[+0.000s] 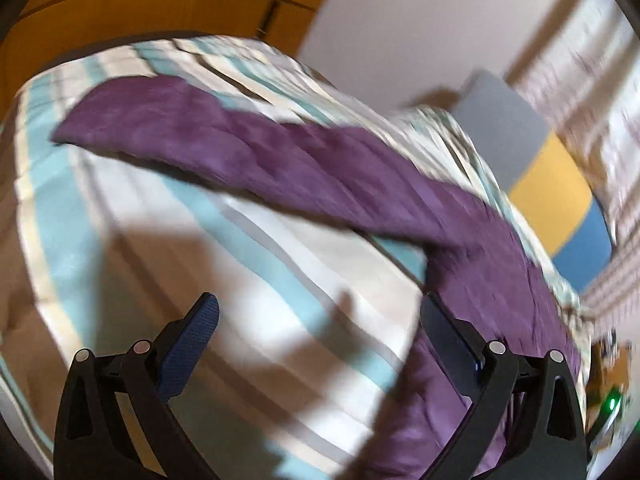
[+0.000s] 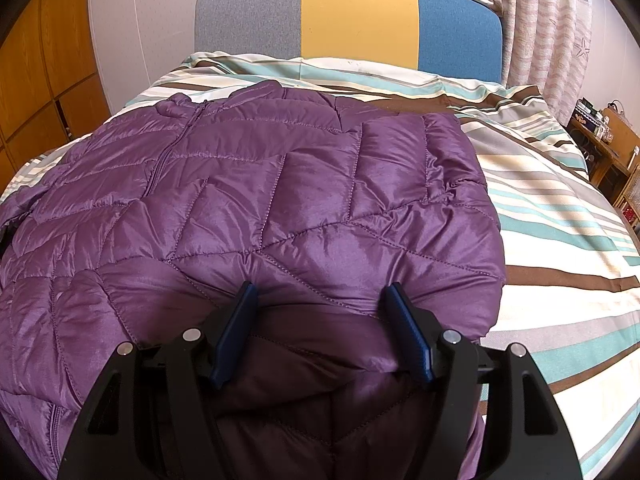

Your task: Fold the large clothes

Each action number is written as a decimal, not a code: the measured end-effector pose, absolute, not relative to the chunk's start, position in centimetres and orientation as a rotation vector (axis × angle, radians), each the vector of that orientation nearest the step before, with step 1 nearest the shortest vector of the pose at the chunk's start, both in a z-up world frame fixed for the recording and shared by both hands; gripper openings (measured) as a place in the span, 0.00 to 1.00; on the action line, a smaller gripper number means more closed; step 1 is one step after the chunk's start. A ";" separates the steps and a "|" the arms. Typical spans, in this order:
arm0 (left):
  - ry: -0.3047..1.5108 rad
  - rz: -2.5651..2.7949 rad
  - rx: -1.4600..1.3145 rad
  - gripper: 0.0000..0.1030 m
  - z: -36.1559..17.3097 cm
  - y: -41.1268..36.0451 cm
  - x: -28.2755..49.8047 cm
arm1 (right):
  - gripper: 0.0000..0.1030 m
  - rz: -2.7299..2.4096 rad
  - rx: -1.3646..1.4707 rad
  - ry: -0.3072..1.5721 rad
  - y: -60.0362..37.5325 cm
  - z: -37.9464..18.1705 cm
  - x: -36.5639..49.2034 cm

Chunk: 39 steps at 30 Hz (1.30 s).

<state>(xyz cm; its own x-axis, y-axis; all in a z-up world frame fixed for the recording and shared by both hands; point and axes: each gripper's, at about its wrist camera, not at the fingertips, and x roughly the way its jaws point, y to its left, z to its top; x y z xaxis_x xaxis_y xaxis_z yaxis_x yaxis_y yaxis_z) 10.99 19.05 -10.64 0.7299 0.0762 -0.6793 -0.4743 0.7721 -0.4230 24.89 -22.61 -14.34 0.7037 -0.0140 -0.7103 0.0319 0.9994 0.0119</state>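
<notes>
A purple quilted puffer jacket (image 2: 248,200) lies spread on a striped bed cover (image 2: 560,240), zipper running up its left side. My right gripper (image 2: 320,300) is open, its blue pads (image 2: 408,332) standing just over the jacket's near edge, with nothing held. In the blurred left wrist view, a long purple part of the jacket (image 1: 280,160) stretches across the bed cover (image 1: 280,260). My left gripper (image 1: 320,312) is open and empty, its right finger (image 1: 448,332) beside the purple fabric.
A headboard (image 2: 360,16) in grey, yellow and blue stands at the far end of the bed. Wooden cabinets (image 2: 36,80) line the left wall. A curtain (image 2: 560,32) and a cluttered wooden shelf (image 2: 608,148) are at the right.
</notes>
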 end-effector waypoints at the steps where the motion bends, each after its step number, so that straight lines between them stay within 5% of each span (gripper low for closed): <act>1: 0.662 0.350 -0.651 0.97 -10.5 20.4 10.7 | 0.65 -0.025 0.024 0.790 -22.6 -14.3 24.9; 17: 0.434 0.583 -1.103 0.95 -11.9 36.2 10.8 | 0.66 -0.026 0.023 0.790 -22.6 -14.3 24.9; 20: 0.417 0.634 -1.141 0.82 -11.9 37.6 11.1 | 0.66 -0.026 0.022 0.790 -22.6 -14.3 24.9; 24: 0.460 0.591 -1.196 0.35 -11.5 38.7 12.2 | 0.66 -0.026 0.023 0.789 -22.6 -14.4 24.9; 27: 0.419 0.577 -1.146 0.20 -9.4 37.3 12.5 | 0.66 -0.026 0.023 0.789 -22.6 -14.4 24.9; 39: 0.225 0.115 -0.651 0.19 3.3 20.9 14.7 | 0.66 -0.024 0.031 0.787 -22.7 -14.3 24.9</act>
<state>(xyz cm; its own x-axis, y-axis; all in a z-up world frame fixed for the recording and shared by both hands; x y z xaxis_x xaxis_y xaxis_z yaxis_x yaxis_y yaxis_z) 14.74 20.90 3.25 0.9695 0.0355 -0.2426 -0.1758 0.7904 -0.5868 24.94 -22.71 -14.34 0.7056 -0.0097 -0.7086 0.0329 0.9993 0.0190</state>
